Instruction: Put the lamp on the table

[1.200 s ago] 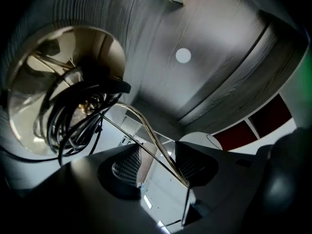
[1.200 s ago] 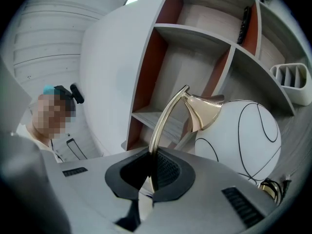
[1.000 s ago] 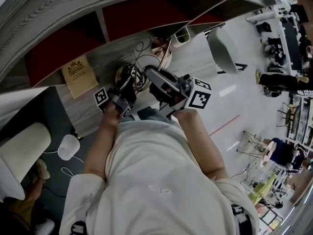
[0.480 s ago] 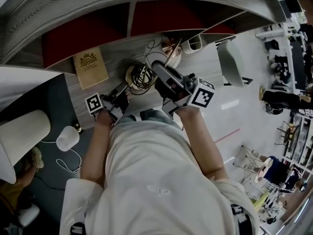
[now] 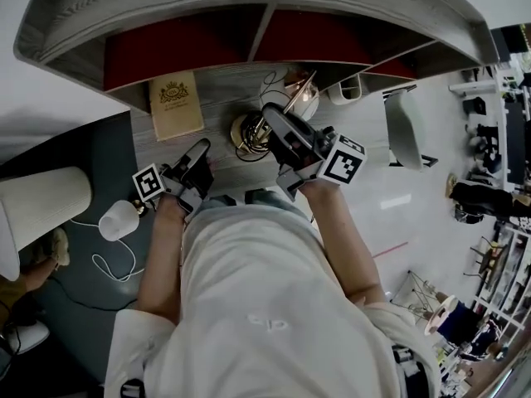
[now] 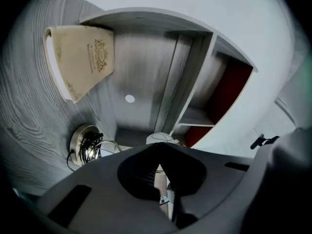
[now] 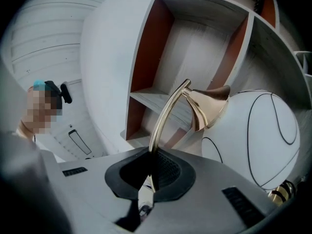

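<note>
The right gripper [image 7: 150, 172] is clenched on the lamp [image 5: 282, 106], its jaws pinching the thin curved gold stem [image 7: 168, 113] low down, with the gold cap [image 7: 209, 104] and the white globe shade [image 7: 263, 140] rising just past them. The left gripper [image 6: 162, 172] is drawn in to a narrow slit with nothing between its jaws, and it hangs apart from the lamp, to the left of it. The lamp is at the grey wood table [image 5: 217, 110], its round gold base [image 5: 247, 131] with a bundle of black cord [image 6: 92, 145] on top; whether the base rests on the wood I cannot tell. A tan book [image 5: 176, 104] with a gold crest lies on the table left of the base. Behind stands a shelf unit [image 5: 249, 40] with red-backed compartments.
</note>
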